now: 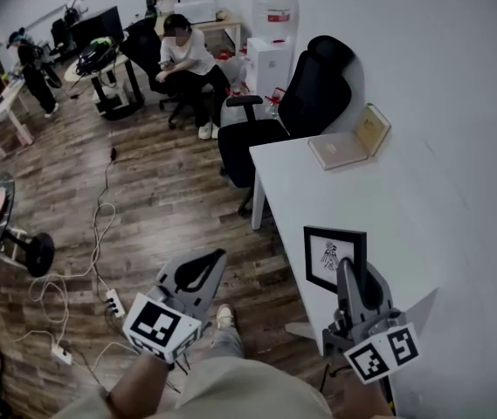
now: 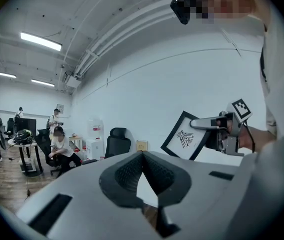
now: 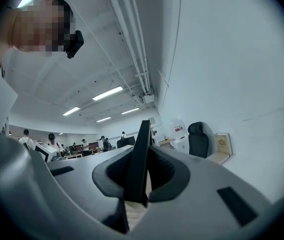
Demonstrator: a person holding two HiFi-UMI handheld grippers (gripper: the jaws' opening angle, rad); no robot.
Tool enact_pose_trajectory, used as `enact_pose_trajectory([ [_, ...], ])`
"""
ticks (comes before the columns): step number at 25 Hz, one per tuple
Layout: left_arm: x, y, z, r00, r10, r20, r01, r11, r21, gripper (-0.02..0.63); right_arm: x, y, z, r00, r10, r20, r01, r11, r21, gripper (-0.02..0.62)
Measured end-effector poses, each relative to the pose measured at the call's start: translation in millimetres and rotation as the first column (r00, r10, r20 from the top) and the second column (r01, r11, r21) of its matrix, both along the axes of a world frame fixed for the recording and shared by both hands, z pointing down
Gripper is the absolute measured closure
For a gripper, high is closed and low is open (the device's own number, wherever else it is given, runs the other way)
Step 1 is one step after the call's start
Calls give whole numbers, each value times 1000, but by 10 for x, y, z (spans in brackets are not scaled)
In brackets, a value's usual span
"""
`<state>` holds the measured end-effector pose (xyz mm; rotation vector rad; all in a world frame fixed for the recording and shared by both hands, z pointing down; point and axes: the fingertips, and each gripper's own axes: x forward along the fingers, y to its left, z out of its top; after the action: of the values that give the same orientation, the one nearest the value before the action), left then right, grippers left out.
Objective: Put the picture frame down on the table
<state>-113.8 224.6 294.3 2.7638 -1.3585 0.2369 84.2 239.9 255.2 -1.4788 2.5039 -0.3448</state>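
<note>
The picture frame (image 1: 332,257) is black with a white mat and a small bird drawing. It stands upright above the near left part of the white table (image 1: 423,199). My right gripper (image 1: 347,267) is shut on its right edge. In the right gripper view the frame (image 3: 142,139) shows edge-on between the pads. The left gripper view shows the picture frame (image 2: 183,136) tilted, with the right gripper (image 2: 201,123) on it. My left gripper (image 1: 220,255) hangs over the wooden floor left of the table, its tips together and nothing in them (image 2: 142,155).
A tan book and a small upright board (image 1: 351,145) lie at the table's far end. A black office chair (image 1: 305,103) stands beyond the table. A seated person (image 1: 187,58) is further back. Cables and a power strip (image 1: 113,304) lie on the floor.
</note>
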Motion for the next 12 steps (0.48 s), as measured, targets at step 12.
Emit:
enact_pose_trajectory([
  [12,-816,-1382,26,999,48,-1,-48,999,2,586,-653,-1416,15,998,59,-3,-59,998,-9,529],
])
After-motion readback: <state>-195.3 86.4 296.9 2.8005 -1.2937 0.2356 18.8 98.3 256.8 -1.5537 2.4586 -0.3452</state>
